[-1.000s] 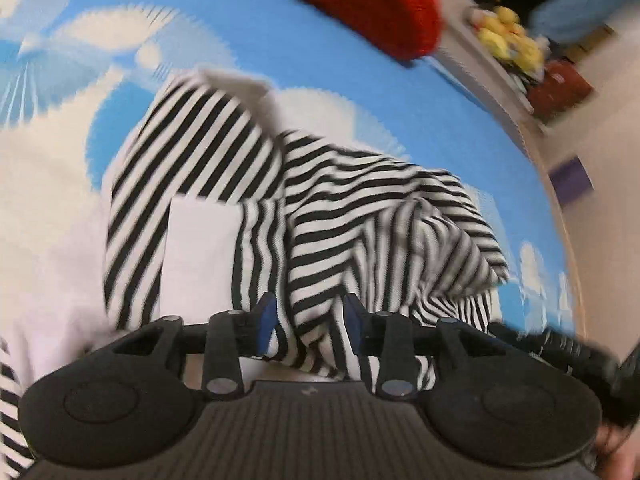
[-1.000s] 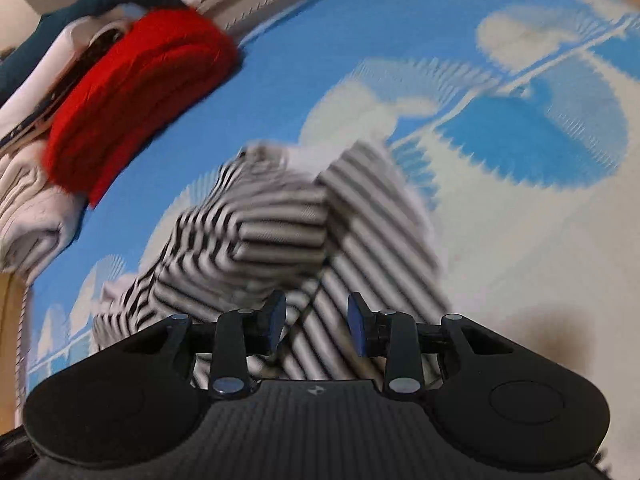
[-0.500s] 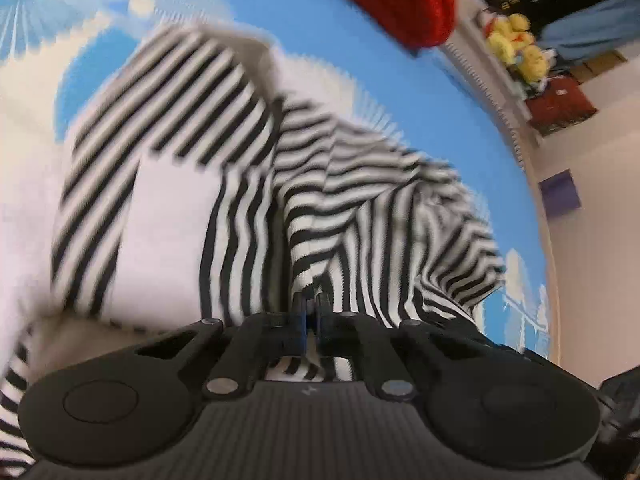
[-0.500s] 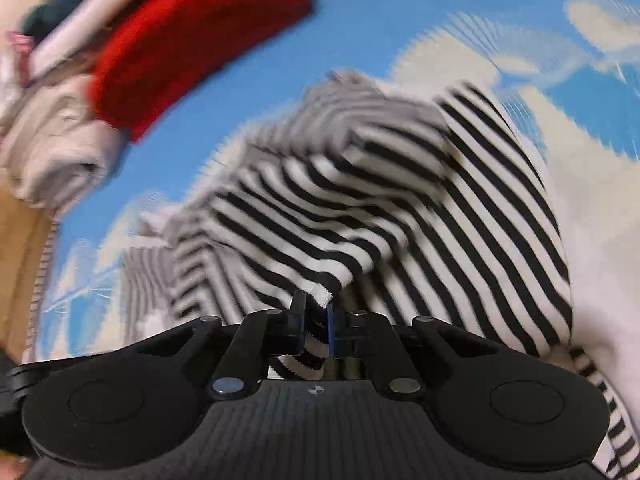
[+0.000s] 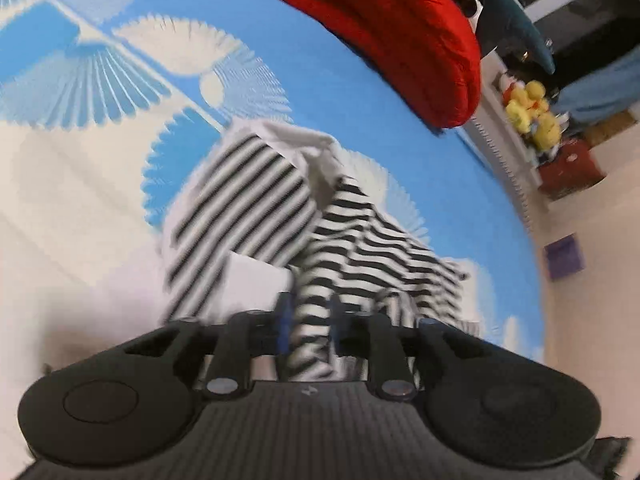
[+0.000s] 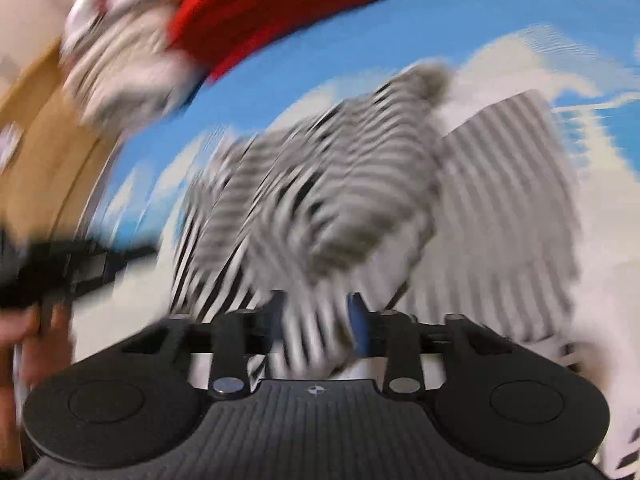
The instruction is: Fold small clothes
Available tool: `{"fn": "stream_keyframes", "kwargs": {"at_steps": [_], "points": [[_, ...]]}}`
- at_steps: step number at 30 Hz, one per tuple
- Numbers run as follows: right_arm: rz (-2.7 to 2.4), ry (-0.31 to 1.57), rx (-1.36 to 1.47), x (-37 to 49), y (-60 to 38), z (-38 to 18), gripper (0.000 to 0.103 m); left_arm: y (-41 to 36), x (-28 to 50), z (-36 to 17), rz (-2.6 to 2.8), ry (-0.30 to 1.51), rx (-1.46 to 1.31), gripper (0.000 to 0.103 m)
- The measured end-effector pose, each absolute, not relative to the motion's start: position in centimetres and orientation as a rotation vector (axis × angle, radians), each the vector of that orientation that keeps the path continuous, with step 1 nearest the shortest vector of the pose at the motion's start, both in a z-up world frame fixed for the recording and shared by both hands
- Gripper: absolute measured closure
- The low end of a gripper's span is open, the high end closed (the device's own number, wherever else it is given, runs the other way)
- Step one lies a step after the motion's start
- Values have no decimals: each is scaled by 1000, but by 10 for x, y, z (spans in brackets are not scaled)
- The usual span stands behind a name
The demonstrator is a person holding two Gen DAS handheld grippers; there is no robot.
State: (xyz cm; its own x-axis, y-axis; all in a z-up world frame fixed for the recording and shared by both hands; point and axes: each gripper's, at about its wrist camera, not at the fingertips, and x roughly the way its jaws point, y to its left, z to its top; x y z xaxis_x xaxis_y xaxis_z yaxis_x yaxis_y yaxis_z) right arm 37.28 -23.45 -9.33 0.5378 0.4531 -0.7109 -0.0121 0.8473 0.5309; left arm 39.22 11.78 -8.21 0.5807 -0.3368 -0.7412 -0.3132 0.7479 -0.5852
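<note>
I see a blue mat (image 5: 328, 80) printed with white clouds and fan shapes covering the work surface. At its far edge lies a red cushion (image 5: 400, 28). Past the mat's right edge I make out pale beige floor (image 5: 592, 280), with yellow plush toys (image 5: 532, 114), a red box (image 5: 568, 170) and a small purple block (image 5: 564, 258) on or near it. In the blurred right wrist view, tan wood (image 6: 44, 152) runs along the mat's left edge.
</note>
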Motion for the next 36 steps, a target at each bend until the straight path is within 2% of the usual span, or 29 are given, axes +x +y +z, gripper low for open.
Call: {"fn": "stream_keyframes", "kwargs": {"at_steps": [2,5,10,11,12,13,14,15,18,20,22,24,27,29,31,32,33,35,36], "points": [[144,945,587,377,-251,-99,51,113,394,-89,-32,1005,-766,61],[81,975,686,383,-256,-119,51,104,399,-103,-13,1079,-762,61],[92,1022,647,394,-233,-140,52,99,405,-120,-17,1116,-775,61],[92,1031,639,395,-228,-143,59,98,405,-122,-16,1119,-765,61],[90,1036,634,395,-227,-143,74,97,406,-123,-18,1123,-756,62],[85,1035,629,396,-225,-144,95,95,407,-125,-24,1129,-748,64],[84,1022,629,394,-225,-143,103,93,407,-125,-29,1128,-741,79],[89,999,639,395,-228,-142,102,92,408,-123,-39,1117,-731,101],[112,869,732,387,-241,-112,102,97,400,-87,-85,895,-732,102],[136,683,791,375,-257,-74,103,103,393,-52,-141,727,-714,102],[125,575,742,363,-268,-48,103,105,387,-36,-142,676,-674,102],[110,669,733,367,-273,-58,103,108,388,-50,-105,760,-676,102],[26,960,723,377,-268,-107,102,114,397,-101,36,1046,-698,102],[-20,1083,705,380,-263,-132,102,117,398,-125,83,1147,-739,101],[-39,1095,700,382,-262,-135,100,119,400,-129,72,1161,-766,100],[-36,1079,694,384,-262,-132,98,119,402,-125,57,1148,-775,95],[-40,1053,686,384,-263,-128,97,119,401,-120,40,1132,-778,80],[-53,1005,681,381,-266,-122,88,121,401,-112,33,1098,-761,55],[-56,992,679,380,-267,-121,74,121,400,-111,44,1089,-747,55]]}}
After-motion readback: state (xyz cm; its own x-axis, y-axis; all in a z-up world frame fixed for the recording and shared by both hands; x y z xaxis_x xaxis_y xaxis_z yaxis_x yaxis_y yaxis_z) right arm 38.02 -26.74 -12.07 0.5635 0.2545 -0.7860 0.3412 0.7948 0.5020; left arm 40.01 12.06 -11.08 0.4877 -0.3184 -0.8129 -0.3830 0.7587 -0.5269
